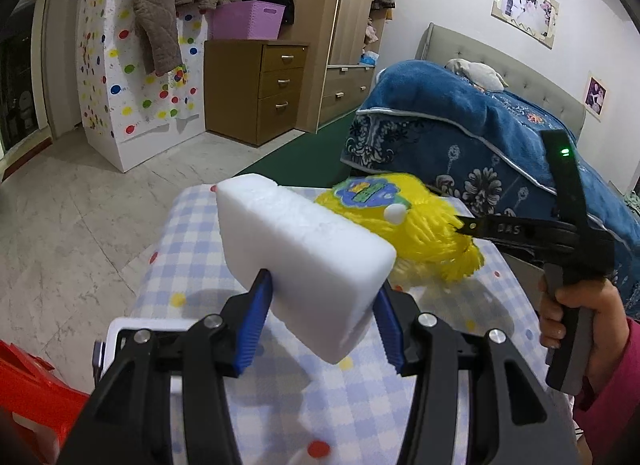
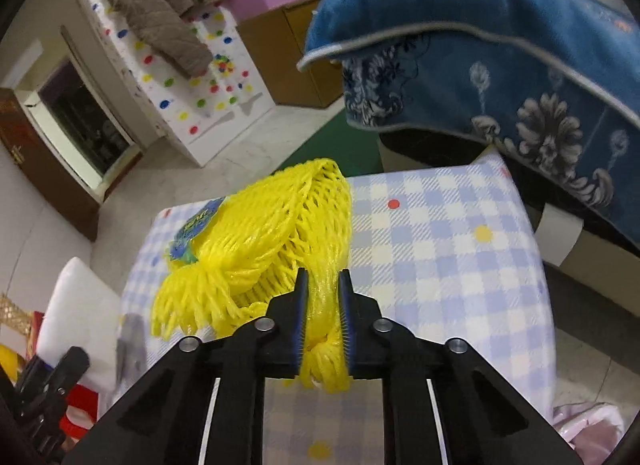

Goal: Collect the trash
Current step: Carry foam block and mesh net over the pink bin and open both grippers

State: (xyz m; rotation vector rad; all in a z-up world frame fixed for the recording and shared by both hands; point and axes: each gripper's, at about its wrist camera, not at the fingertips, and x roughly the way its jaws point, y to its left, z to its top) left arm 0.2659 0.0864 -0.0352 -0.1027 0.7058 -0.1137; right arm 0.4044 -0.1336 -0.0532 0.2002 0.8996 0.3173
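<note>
The left gripper squeezes a white foam block and holds it up over the checked tablecloth. The right gripper pinches a yellow mesh net bag above the same cloth, near the blue blanket.

left gripper clamped, right gripper clamped
</note>
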